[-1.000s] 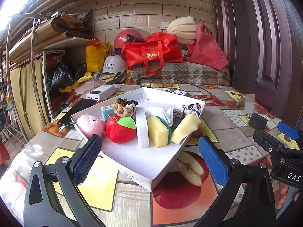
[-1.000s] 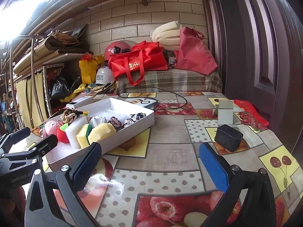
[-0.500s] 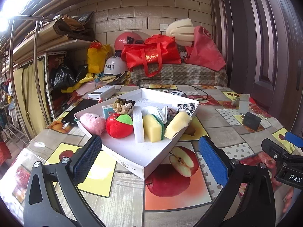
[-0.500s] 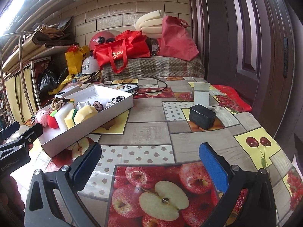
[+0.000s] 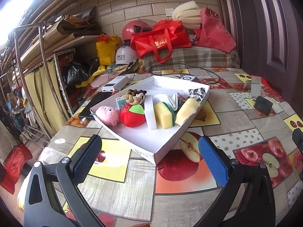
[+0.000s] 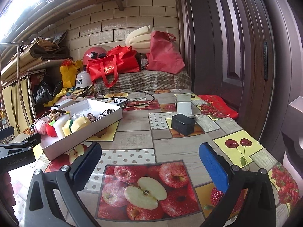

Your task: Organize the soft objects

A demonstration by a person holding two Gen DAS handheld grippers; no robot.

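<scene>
A white cardboard tray (image 5: 144,141) (image 6: 56,149) on the fruit-print table holds a row of soft things: a pink plush (image 5: 108,114), a red plush apple (image 5: 132,116), a white foam block (image 5: 150,113), a yellow-green sponge (image 5: 163,115) and a pale yellow sponge (image 5: 186,108), with knotted rope toys (image 5: 135,97) behind. My left gripper (image 5: 149,160) stands open and empty just short of the tray's near corner. My right gripper (image 6: 149,164) is open and empty over the table, to the right of the tray.
A black box (image 6: 182,123) and a small white box (image 6: 183,106) stand on the table right of the tray. A power bank (image 5: 114,84), a dark phone (image 5: 95,104) and a black cable (image 6: 132,92) lie behind it. Red bags (image 5: 161,37) sit on a bench beyond.
Both grippers have drawn back and up from the tray, so it looks smaller and farther. The right view has swung right. The objects in the tray have not moved.
</scene>
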